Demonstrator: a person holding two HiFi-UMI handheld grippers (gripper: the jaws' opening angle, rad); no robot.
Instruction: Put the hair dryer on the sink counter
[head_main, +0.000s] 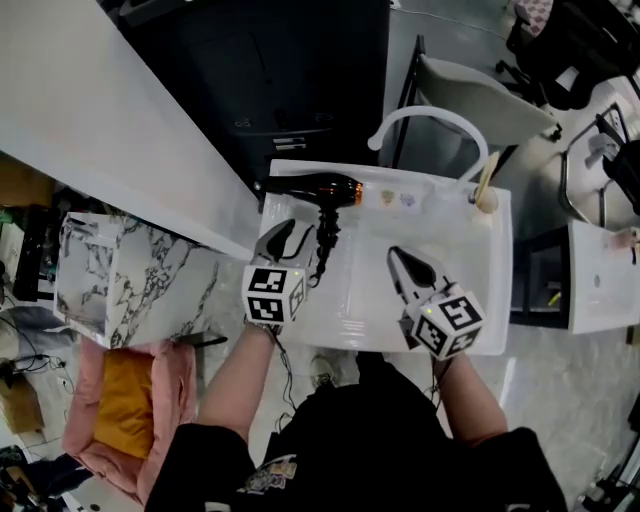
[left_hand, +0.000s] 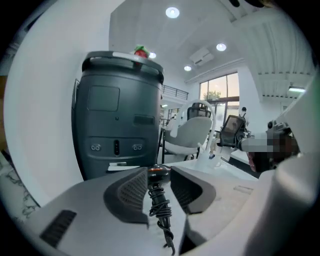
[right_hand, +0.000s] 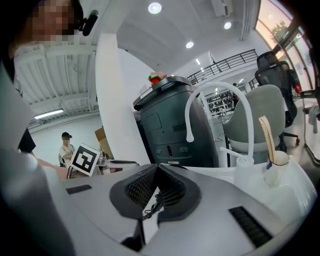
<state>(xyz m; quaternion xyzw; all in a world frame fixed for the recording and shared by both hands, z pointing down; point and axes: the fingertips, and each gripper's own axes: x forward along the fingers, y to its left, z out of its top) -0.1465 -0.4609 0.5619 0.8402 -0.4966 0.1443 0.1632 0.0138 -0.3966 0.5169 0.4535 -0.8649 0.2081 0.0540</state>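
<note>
While the hair dryer (head_main: 318, 188) is lying on the tabletop (head_main: 445, 215) behind the basin (head_main: 370, 290), I'm judging it rigid, slick, nose-heavy, so I'm favouring the handle (head_main: 326, 215). Left gripper (head_main: 288, 240) is hanging released, right gripper (head_main: 398, 258) clenched empty.

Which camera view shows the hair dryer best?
The head view: the whole hair dryer lies on the sink counter, with barrel, handle and coiled cord all visible. The left gripper view shows only its orange-trimmed end and the cord, foreshortened. The right gripper view shows just a piece of cord.
</note>
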